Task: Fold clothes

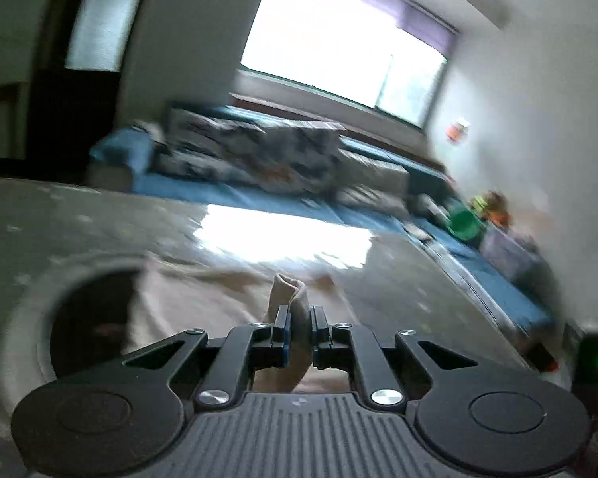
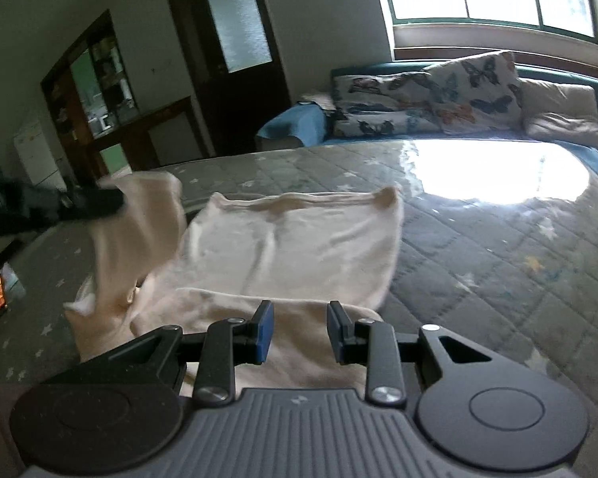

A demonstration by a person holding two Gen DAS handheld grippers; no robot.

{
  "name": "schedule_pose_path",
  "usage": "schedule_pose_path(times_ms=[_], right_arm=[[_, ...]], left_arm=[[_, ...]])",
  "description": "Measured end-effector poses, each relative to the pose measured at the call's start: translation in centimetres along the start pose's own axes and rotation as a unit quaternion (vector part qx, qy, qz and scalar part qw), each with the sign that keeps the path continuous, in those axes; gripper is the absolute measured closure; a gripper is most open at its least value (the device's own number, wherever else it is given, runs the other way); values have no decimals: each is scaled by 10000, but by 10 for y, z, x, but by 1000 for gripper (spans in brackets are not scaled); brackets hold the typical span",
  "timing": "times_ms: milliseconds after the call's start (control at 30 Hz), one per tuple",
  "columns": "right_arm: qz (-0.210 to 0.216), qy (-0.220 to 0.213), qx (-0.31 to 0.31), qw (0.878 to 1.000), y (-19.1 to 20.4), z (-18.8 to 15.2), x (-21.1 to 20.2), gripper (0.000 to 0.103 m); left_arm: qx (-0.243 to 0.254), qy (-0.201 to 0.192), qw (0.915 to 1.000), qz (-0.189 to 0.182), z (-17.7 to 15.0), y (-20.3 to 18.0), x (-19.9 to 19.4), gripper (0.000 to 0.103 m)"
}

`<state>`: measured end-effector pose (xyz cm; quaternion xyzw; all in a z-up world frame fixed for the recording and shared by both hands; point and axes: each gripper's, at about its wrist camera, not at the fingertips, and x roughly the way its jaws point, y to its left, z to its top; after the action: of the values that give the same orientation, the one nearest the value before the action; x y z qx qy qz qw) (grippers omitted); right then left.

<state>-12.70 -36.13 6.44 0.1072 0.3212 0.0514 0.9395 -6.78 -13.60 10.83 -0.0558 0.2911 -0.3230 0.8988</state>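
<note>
The left gripper is pinched tight on a bunched fold of the cream garment, the cloth poking up between its dark fingers. In the right wrist view this same gripper comes in from the left, lifting one corner of the garment off the surface. The right gripper stands part open over the garment's near edge; cloth lies between and under its blue pads, but whether they press on it cannot be told.

The garment is pale cream, soft and wrinkled, spread flat across a grey quilted mattress printed with small stars, its raised corner hanging in a loose drape. A bright patch of window light glares on the mattress beyond it.

Behind are butterfly-print pillows on blue bedding. A green bowl-like container sits at the right, its contents blurred. No writing is legible.
</note>
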Motion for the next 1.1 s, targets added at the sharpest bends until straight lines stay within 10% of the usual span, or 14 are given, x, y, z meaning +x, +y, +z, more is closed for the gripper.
schedule_pose_path(times_ms=[333,733,933,1100], right_arm=[[69,57,387,9992,-15,-3,3,73],[455,523,322,9971,6,-12,27,73],[414,612,215,9970,13,-16,34,73],[361,609,173,9973,15,-14,35,95]], left_arm=[[585,664,9954,-375,-43,-11,15,64],[659,564,9905,1070,-63,71,-50,45],[732,933,9878,1006,-79,77,-47,37],[804,1106,9855,1006,-89,76,-39,37]])
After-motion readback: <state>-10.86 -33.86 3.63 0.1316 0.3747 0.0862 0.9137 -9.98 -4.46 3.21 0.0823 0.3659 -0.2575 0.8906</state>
